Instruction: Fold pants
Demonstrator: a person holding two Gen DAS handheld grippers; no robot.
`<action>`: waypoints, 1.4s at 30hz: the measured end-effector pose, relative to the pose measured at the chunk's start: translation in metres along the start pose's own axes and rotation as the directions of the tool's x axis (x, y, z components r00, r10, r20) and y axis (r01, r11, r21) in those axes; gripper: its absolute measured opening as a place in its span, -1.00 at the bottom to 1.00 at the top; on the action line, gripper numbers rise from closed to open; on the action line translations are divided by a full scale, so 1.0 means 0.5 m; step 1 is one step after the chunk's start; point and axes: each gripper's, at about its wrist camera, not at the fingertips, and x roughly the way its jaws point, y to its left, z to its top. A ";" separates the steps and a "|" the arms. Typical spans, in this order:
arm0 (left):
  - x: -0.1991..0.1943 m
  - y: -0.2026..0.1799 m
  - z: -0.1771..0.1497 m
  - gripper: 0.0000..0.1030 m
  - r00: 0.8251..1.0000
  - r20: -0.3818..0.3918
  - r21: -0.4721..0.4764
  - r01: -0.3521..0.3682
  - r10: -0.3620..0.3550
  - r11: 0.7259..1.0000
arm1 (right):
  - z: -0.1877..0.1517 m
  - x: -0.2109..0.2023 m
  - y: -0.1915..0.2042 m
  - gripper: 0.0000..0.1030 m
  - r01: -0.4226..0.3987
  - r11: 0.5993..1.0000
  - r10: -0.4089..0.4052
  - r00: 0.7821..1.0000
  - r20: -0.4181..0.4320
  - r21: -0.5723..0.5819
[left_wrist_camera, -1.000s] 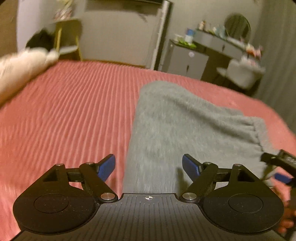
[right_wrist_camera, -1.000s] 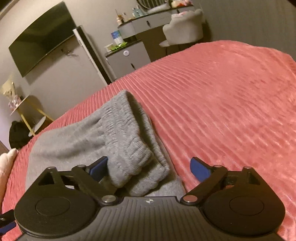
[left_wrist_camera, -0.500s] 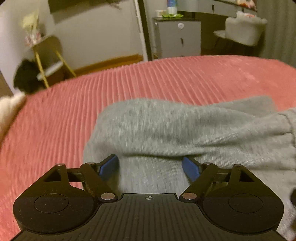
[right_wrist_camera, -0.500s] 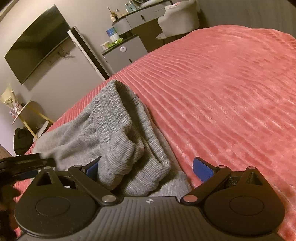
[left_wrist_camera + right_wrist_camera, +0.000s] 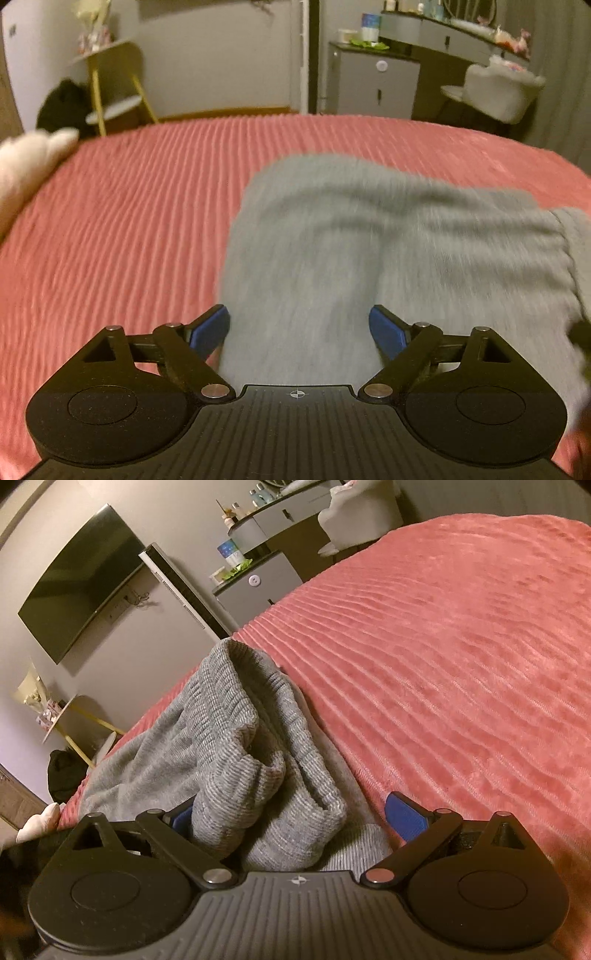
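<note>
Grey knit pants (image 5: 388,251) lie folded on the red ribbed bedspread (image 5: 129,221). My left gripper (image 5: 299,328) is open, its blue pads straddling the near edge of the pants. In the right wrist view the ribbed waistband end of the pants (image 5: 251,760) is bunched up between the open fingers of my right gripper (image 5: 295,818); the left pad is partly hidden by the fabric. The bedspread (image 5: 461,664) stretches away to the right.
A white pillow (image 5: 26,166) lies at the bed's left edge. Beyond the bed stand a yellow-legged side table (image 5: 110,81), a grey cabinet (image 5: 373,85) and a white chair (image 5: 498,92). A TV (image 5: 81,579) hangs on the wall.
The left gripper has swung back leftward over the pants, so the cloth's left edge now lies by its left pad. The right gripper moved closer in on the bunched waistband.
</note>
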 end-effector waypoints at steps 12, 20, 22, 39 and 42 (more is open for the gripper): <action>-0.027 0.122 -0.107 0.89 0.977 -0.021 -0.272 0.199 -0.213 0.941 | 0.019 -0.004 -0.028 0.93 -0.088 0.989 0.102 0.988 -0.117 0.118; 0.018 0.126 -0.077 0.89 0.969 0.008 -0.303 0.236 -0.246 0.923 | 0.028 0.020 -0.021 0.73 -0.114 0.989 0.127 0.981 -0.148 0.089; 0.027 0.132 -0.066 0.89 0.966 0.005 -0.315 0.247 -0.259 0.916 | 0.028 0.024 -0.016 0.57 -0.145 0.985 0.157 0.977 -0.142 0.093; 0.157 0.128 0.061 0.39 0.904 -0.026 -0.329 0.395 -0.427 0.858 | 0.047 0.076 0.017 0.31 -0.185 0.981 0.190 0.972 -0.137 0.051; 0.158 0.139 0.061 0.30 0.891 -0.017 -0.359 0.418 -0.454 0.835 | 0.047 0.081 0.021 0.37 -0.184 0.980 0.192 0.972 -0.138 0.073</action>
